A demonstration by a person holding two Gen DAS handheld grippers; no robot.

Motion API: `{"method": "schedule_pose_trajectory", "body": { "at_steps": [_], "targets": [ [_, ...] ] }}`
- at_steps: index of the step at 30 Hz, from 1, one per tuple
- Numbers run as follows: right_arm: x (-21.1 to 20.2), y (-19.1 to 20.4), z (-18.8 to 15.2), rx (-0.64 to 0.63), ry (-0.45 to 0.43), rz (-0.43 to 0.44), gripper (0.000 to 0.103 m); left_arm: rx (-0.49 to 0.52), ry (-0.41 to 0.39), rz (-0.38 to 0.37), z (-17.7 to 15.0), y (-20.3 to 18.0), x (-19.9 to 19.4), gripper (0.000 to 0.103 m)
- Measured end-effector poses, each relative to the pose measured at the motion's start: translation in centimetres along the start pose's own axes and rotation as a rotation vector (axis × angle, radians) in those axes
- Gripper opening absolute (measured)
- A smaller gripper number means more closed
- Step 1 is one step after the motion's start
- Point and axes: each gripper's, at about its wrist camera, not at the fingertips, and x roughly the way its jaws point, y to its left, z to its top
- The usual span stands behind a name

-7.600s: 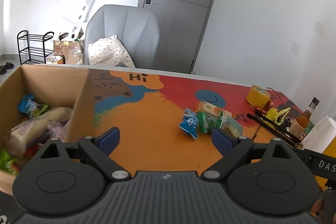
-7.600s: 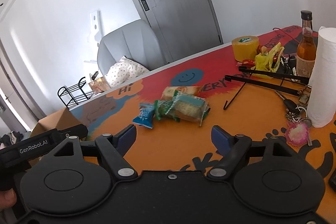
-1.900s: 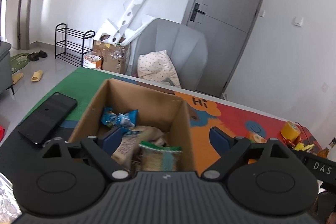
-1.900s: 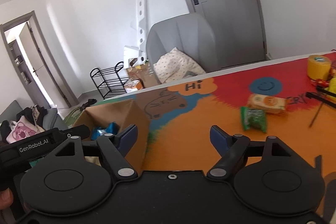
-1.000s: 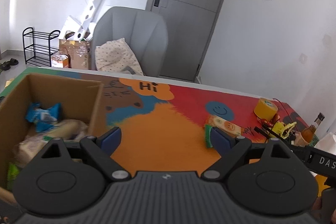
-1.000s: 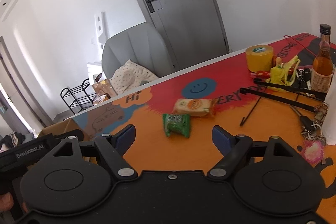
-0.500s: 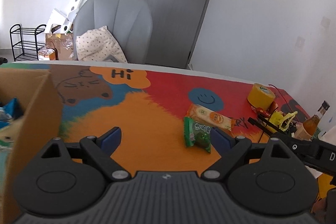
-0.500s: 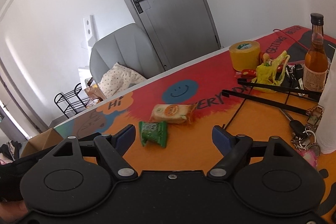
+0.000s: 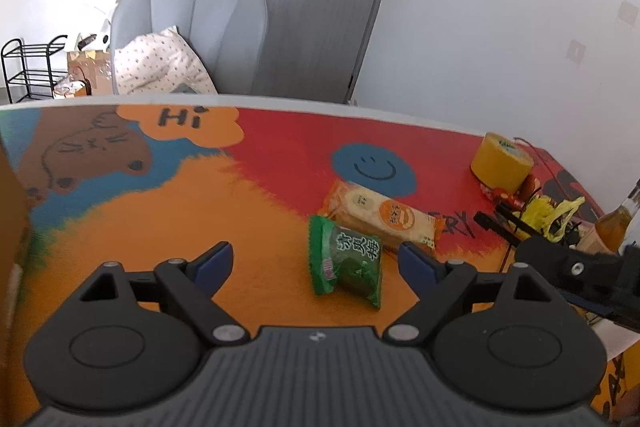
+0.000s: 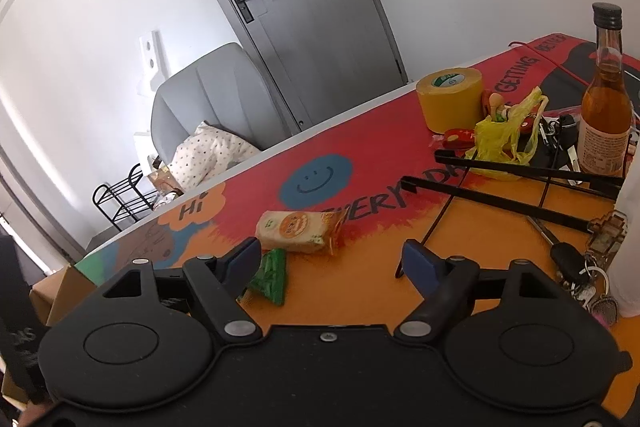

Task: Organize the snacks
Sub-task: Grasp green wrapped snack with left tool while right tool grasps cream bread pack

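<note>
A green snack packet [image 9: 347, 258] lies flat on the orange part of the table, with an orange-and-cream cracker pack [image 9: 382, 213] touching its far side. My left gripper [image 9: 316, 261] is open and empty, low over the table, with the green packet between its fingers nearer the right one. My right gripper [image 10: 333, 263] is open and empty; the cracker pack [image 10: 298, 225] lies just beyond its left finger and the green packet [image 10: 271, 277] is partly hidden behind that finger. The cardboard box [image 10: 52, 293] shows only as a corner at the left.
A yellow tape roll [image 10: 449, 98], a yellow plastic bag [image 10: 506, 139], a glass bottle [image 10: 606, 99], black rods [image 10: 516, 187], keys [image 10: 580, 263] and a white roll [image 10: 632, 227] crowd the right side. A grey chair [image 9: 200, 27] stands behind the table.
Both grippers have swung from the box toward the two packets and come closer and lower. The blue packet and one cracker pack seen earlier on the table are now gone from it.
</note>
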Motion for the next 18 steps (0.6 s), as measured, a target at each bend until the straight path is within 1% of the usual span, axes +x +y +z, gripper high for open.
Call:
{"method": "schedule_pose_trajectory", "body": {
  "at_steps": [2,5,7,8,10,11,12,14,18],
  "targets": [
    [0.4,-0.3,0.1,0.003,0.004,-0.001,0.079,0.002,0.006,-0.002,-0.1,-0.3,0.7,0.087],
    [0.9,-0.5,0.1,0.006,0.011,-0.002,0.079,0.004,0.016,0.002,-0.3,-0.6,1.6,0.081],
    [1.3,-0.6,0.1,0.009,0.017,-0.001,0.078,0.0,0.028,-0.003,-0.4,-0.7,2.1,0.068],
    [1.5,-0.7,0.1,0.01,0.019,-0.001,0.078,-0.001,0.036,-0.002,-0.4,-0.7,2.3,0.065],
    [1.9,-0.8,0.0,0.013,0.025,0.003,0.078,-0.006,0.04,-0.001,-0.6,-0.7,2.7,0.047],
    [2.2,-0.8,0.0,0.014,0.029,0.004,0.078,-0.003,0.033,0.009,-0.6,-0.6,2.6,0.04],
    [2.4,-0.8,0.0,0.014,0.032,0.006,0.078,-0.008,0.034,0.013,-0.6,-0.5,2.7,0.036],
    [3.0,-0.7,-0.1,0.014,0.038,0.013,0.078,-0.027,0.039,0.003,-0.4,0.0,2.6,0.035],
    [4.0,0.1,0.0,0.002,0.052,0.031,0.076,-0.042,0.032,0.022,-0.1,1.1,2.2,0.034]
  ]
}}
